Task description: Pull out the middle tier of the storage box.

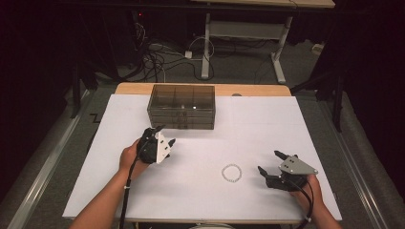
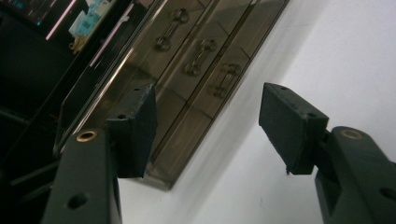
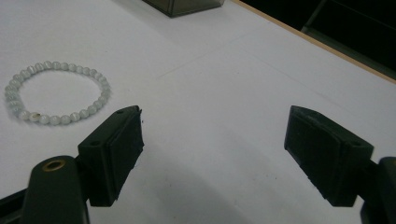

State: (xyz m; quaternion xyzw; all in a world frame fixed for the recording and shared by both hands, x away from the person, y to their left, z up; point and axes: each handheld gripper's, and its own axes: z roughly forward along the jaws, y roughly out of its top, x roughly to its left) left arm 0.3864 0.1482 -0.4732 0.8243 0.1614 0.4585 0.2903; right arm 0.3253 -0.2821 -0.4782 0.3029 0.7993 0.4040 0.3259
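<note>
Where cables [image 1: 157, 57] sprawl behind, white table [image 1: 267, 124] bears drawer box [image 1: 181, 107].

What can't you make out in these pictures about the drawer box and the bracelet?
- Drawer box contents: smoked walls hide them, high view.
- Box's far end: cut off by the edge, left gripper view.
- Bracelet: beads too small to tell apart, high view.
- Left gripper: its plate covers part of it.

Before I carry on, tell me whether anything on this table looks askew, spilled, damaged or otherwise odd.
Nothing stands out. The smoky translucent plastic drawer box sits square near the far edge of the white table top with its drawers shut, and the pale beaded bracelet lies flat in an unbroken ring on its own.
</note>
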